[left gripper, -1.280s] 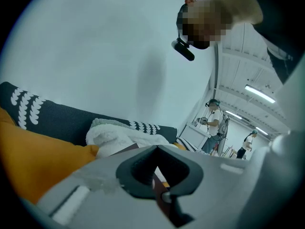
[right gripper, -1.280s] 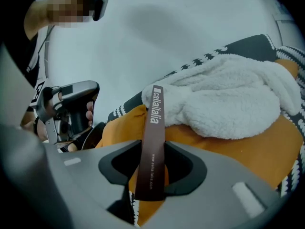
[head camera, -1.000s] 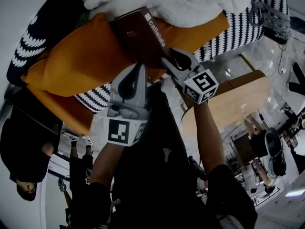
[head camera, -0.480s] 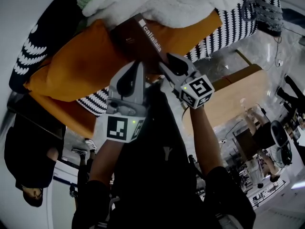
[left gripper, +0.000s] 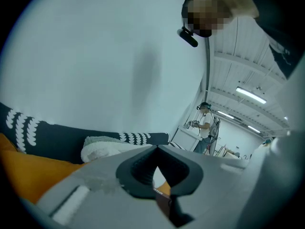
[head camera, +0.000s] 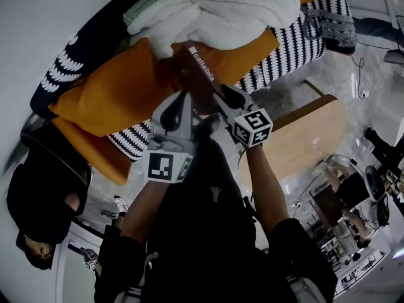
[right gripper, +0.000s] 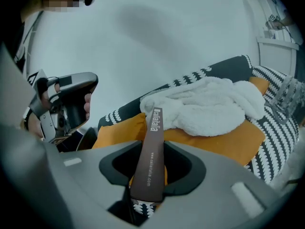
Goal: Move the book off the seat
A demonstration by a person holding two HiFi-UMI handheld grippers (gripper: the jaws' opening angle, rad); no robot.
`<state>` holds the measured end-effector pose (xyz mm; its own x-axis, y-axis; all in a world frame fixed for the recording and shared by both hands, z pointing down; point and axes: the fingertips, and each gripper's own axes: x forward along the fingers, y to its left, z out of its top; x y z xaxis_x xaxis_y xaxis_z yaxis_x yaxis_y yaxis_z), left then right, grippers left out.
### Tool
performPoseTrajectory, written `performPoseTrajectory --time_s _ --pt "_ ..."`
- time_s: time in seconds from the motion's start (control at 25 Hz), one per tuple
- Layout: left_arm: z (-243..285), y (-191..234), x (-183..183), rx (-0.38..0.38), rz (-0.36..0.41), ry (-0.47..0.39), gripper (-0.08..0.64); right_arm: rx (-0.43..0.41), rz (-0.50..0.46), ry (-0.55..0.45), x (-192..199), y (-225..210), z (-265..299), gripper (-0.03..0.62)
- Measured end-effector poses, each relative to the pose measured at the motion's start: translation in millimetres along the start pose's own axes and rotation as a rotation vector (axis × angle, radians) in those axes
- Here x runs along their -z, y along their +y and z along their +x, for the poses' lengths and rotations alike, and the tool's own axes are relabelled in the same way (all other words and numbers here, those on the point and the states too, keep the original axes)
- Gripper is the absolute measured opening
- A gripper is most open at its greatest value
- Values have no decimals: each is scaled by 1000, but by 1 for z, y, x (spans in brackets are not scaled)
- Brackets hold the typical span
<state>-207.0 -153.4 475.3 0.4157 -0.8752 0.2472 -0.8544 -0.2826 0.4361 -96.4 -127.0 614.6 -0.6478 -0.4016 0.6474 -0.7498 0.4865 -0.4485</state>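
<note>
Over the orange cushion, at its front edge, the brown book stood on end. The right gripper held it by its lower end. In the right gripper view its jaws were closed about halfway on the book, one pad against each cover. The narrow spine with its pale lettering faced the camera and leaned slightly to the right. The top of the spine showed against the near edge of the white fleecy blanket, which lay heaped on the far end of the cushion. Whether the book touched the cushion or the blanket could not be told from any view.

The left gripper was just beside the book, on the side nearer the middle of the cushion. In the left gripper view its jaws were closed, tips meeting with nothing pinched between them. Through the oval gap behind the tips showed a little of the blanket, a little of the cushion and a brown sliver of the book.

The cushion lay on a black-and-white patterned sofa, whose dark backrest rose behind it. A wooden desk stood well apart from the cushion, beyond the front edge of the sofa.
</note>
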Motion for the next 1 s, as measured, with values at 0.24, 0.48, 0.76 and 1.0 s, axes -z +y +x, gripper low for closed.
performPoseTrajectory --time_s 0.24,0.48,0.76,1.0 --pt "-16 -26 -35 -22 17 -10 6 29 19 14 -11 9 -34 152" --pt "-28 -51 -63 -10 23 1 6 59 50 -31 -33 22 -66 152" --pt "-31 -95 -91 52 67 -23 6 98 74 -122 -61 26 -120 152" --pt "-35 -138 -105 105 107 -37 6 136 85 -222 -84 24 -177 152"
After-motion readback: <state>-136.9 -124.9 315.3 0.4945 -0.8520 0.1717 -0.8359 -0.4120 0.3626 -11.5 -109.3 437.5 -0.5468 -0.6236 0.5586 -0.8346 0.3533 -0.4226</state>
